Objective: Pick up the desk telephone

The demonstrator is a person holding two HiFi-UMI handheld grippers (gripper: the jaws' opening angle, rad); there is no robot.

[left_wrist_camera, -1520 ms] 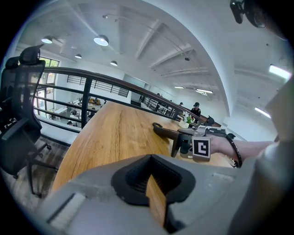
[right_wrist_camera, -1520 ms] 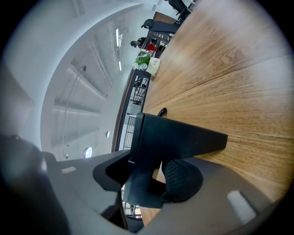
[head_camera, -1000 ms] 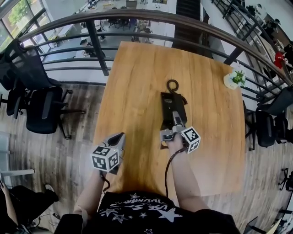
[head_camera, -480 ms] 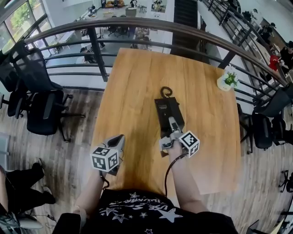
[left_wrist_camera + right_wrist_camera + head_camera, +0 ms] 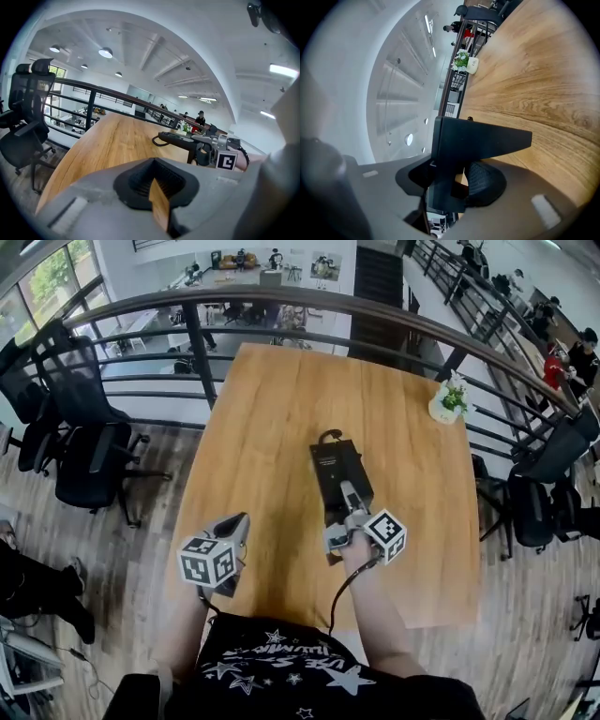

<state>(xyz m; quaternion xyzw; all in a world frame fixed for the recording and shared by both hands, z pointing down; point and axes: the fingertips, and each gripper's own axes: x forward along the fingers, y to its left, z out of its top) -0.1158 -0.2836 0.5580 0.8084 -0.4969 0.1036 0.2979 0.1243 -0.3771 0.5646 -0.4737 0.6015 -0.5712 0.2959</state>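
The left gripper hangs at the desk's near left edge, its jaws all but together and empty. The right gripper has its jaws clamped on the near end of the black telephone at mid-desk. The telephone's long axis runs away from the person toward the railing, with bare wood on either side and a plant pot near the far right corner.

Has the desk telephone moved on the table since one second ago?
Yes. The desk telephone, held by the right hand-held gripper, has come slightly toward the person, away from the potted plant.
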